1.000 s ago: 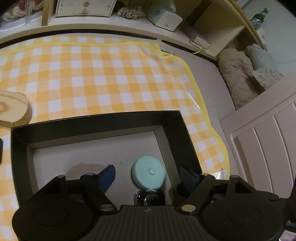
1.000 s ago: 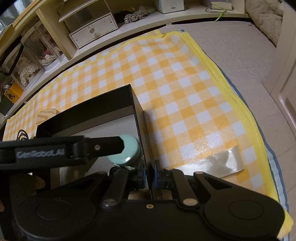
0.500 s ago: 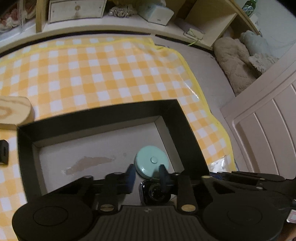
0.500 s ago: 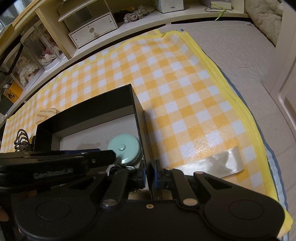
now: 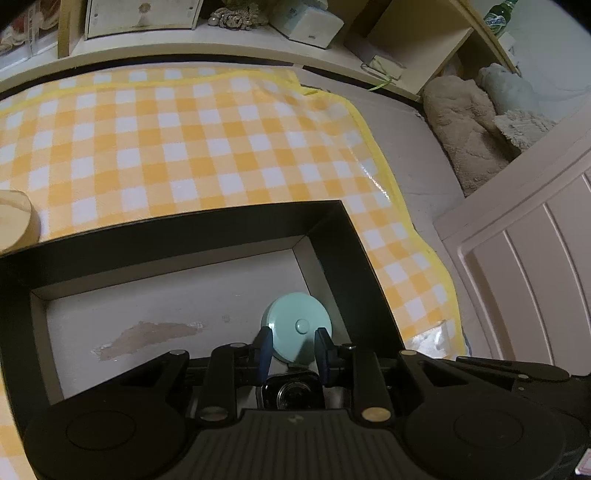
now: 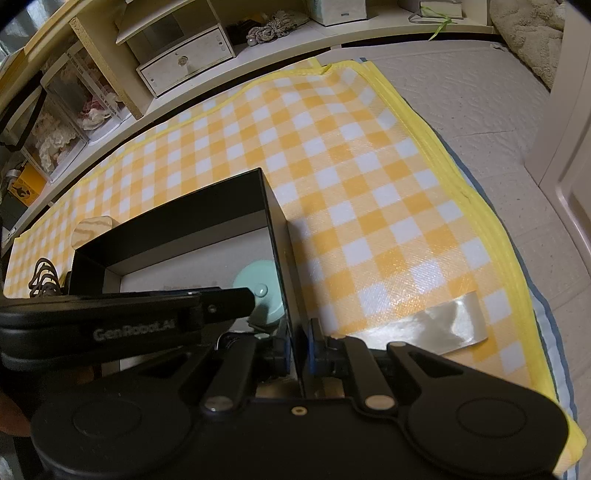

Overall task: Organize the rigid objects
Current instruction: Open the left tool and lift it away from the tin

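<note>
A low cream shelf unit [image 6: 258, 70] runs along the far wall, carrying a small drawer box [image 6: 184, 62], a tissue box [image 5: 306, 20] and a green bottle [image 5: 496, 16]; plush cushions [image 5: 465, 125] lie heaped beside a pale panelled door [image 5: 535, 277]. On the grey floor [image 6: 461, 96] a yellow-and-white checked mat [image 6: 351, 155] is spread, one corner fixed with clear tape [image 6: 436, 328]. A black open box [image 5: 354, 258] with a pale bottom sits on the mat, with a wooden disc [image 6: 92, 230] just beyond its far left corner. Inside, near the right wall, lies a mint round case [image 5: 297, 325] with a smartwatch [image 5: 291, 393] just in front. The left gripper [image 5: 291, 349] has its blue fingers [image 5: 264, 350] pinching the case. The right gripper [image 6: 297, 349] has its fingers [image 6: 314, 345] clamped on the box's right wall.
</note>
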A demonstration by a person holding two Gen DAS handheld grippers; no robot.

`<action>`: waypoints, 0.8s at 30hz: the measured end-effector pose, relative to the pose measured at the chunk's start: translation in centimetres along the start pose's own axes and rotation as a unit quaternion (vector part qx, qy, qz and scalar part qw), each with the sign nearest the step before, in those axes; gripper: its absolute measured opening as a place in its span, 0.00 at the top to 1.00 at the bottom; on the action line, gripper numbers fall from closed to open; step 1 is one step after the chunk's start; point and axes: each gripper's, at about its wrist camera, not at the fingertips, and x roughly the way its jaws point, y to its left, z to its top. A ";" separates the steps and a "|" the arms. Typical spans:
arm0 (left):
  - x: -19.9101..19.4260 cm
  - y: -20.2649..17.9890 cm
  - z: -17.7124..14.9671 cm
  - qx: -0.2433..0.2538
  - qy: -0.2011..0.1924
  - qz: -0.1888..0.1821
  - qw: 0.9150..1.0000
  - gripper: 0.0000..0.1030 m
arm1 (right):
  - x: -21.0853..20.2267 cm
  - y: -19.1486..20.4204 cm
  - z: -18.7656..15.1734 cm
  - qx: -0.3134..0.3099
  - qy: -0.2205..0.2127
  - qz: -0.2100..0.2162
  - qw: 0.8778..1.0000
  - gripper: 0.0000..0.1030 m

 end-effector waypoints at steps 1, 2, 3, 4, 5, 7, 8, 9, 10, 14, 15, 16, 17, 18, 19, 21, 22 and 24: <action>-0.2 0.0 0.0 0.003 -0.001 0.001 1.000 0.75 | -0.1 -0.1 0.0 -0.001 0.000 0.000 1.000 0.91; -0.5 -0.1 0.0 0.005 -0.002 0.002 1.000 0.75 | -0.1 -0.1 0.0 0.000 0.000 0.000 1.000 0.91; -0.7 -0.2 0.0 0.007 -0.002 0.002 1.000 0.75 | 0.0 -0.1 0.0 0.000 0.000 0.000 1.000 0.91; -1.0 -0.2 0.0 0.011 -0.002 0.004 1.000 0.75 | 0.0 -0.1 0.0 0.001 0.000 0.001 1.000 0.91; -1.4 -0.4 0.0 0.018 -0.003 0.006 1.000 0.75 | 0.0 -0.1 0.0 0.001 0.000 0.001 1.000 0.91; -2.4 -0.7 -0.2 0.033 -0.008 0.010 0.999 0.75 | 0.0 -0.1 0.0 0.001 0.000 0.001 1.000 0.91; -2.9 -0.9 -0.3 0.040 -0.011 0.012 0.999 0.73 | 0.0 -0.1 0.0 0.001 0.000 0.001 1.000 0.91; -3.5 -1.0 -0.4 0.046 -0.015 0.013 0.999 0.71 | 0.0 -0.1 0.0 0.002 0.000 0.001 1.000 0.91; -4.0 -1.1 -0.4 0.051 -0.018 0.016 0.998 0.68 | -0.1 -0.1 0.0 0.003 0.000 0.002 1.000 0.91; -6.3 -1.6 -0.9 0.072 -0.030 0.023 0.997 0.46 | -0.1 -0.2 0.0 0.006 0.001 0.003 1.000 0.90; -6.8 -1.7 -1.1 0.077 -0.031 0.025 0.996 0.42 | -0.1 -0.2 0.0 0.005 0.001 0.003 1.000 0.90; -7.3 -1.8 -1.3 0.082 -0.029 0.029 0.996 0.40 | -0.1 -0.2 0.0 0.005 0.001 0.003 1.000 0.90; -7.9 -1.8 -1.5 0.088 -0.029 0.034 0.995 0.37 | -0.1 -0.2 0.0 0.005 0.000 0.003 1.000 0.90; -8.4 -1.9 -1.8 0.093 -0.031 0.036 0.994 0.32 | -0.1 -0.2 0.0 0.005 0.001 0.003 1.000 0.90; -8.9 -1.9 -2.1 0.097 -0.033 0.037 0.994 0.29 | -0.1 -0.2 0.0 0.005 0.001 0.003 1.000 0.90; -9.9 -1.8 -2.6 0.103 -0.039 0.041 0.993 0.21 | -0.1 -0.2 0.0 0.005 0.001 0.003 1.000 0.90; -10.3 -1.8 -2.9 0.104 -0.042 0.043 0.993 0.18 | -0.1 -0.2 0.0 0.005 0.001 0.003 1.000 0.90; -11.2 -1.5 -3.3 0.103 -0.047 0.042 0.993 0.08 | -0.1 -0.2 0.0 0.006 0.001 0.003 1.000 0.90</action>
